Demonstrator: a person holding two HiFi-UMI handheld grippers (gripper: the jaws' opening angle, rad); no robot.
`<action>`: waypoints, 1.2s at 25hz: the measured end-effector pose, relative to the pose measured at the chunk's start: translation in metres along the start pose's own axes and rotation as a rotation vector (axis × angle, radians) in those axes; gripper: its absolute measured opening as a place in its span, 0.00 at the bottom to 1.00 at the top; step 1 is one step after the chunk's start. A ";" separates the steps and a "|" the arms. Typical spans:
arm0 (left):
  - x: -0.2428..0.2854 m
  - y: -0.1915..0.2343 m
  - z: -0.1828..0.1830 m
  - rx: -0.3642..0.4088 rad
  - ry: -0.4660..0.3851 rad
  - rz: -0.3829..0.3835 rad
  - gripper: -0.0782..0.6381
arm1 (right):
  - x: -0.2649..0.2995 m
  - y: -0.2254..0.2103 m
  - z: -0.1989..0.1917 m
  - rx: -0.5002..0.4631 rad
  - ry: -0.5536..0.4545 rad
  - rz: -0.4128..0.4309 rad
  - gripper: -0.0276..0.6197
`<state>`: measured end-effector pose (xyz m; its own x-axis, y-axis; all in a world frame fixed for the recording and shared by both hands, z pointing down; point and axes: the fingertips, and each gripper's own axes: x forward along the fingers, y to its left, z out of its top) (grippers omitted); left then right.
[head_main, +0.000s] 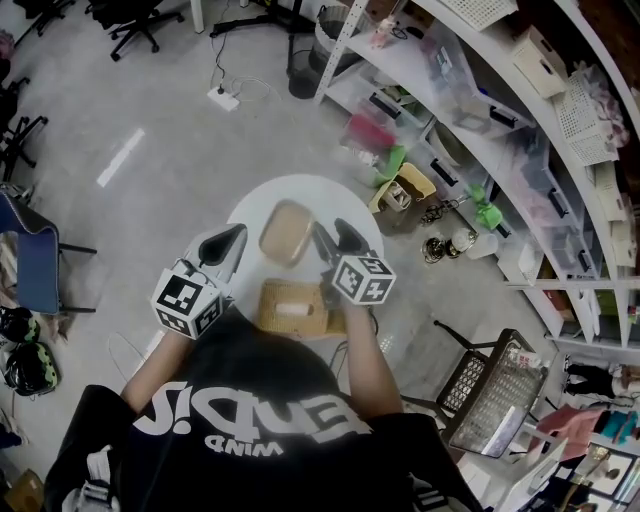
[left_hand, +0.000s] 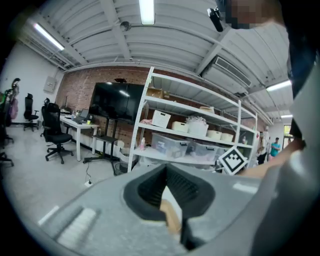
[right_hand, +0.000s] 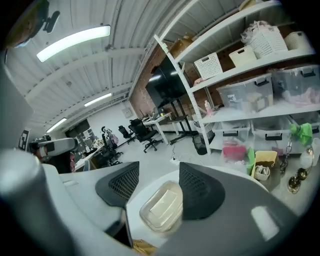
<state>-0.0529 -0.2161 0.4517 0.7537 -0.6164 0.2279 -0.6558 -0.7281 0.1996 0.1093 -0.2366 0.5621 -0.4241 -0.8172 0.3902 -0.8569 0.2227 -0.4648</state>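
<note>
Closest in, a basket sits at the near edge of a round table, just in front of the person's shirt. The two grippers hang to either side of it.

The left gripper is over the table's left rim. In the left gripper view its jaws are drawn together into a narrow V and clamp nothing (only a sliver of white and tan shows through the slit).

The right gripper is over the table's right half with its jaws spread wide. In the right gripper view the container lies on the table in the gap between the pads, and it is not gripped. From the head view this container sits past the basket near the table's middle. It lies between the two grippers, with the right one's nearer jaw just beside its edge. I can't tell whether they touch.

Farther out there is a yellow bin on the floor by the shelves. A power strip lies well beyond the table.
</note>
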 end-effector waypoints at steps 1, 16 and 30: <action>0.002 0.001 0.000 -0.003 0.003 0.001 0.11 | 0.005 -0.005 -0.003 0.009 0.016 -0.003 0.42; 0.021 0.012 -0.022 -0.024 0.083 -0.011 0.11 | 0.071 -0.074 -0.054 0.118 0.185 -0.062 0.41; 0.035 0.037 -0.037 -0.046 0.140 0.010 0.11 | 0.106 -0.095 -0.086 0.149 0.310 -0.080 0.38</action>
<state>-0.0522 -0.2531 0.5023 0.7360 -0.5735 0.3597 -0.6669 -0.7055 0.2398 0.1207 -0.2988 0.7156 -0.4455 -0.6237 0.6423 -0.8488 0.0661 -0.5246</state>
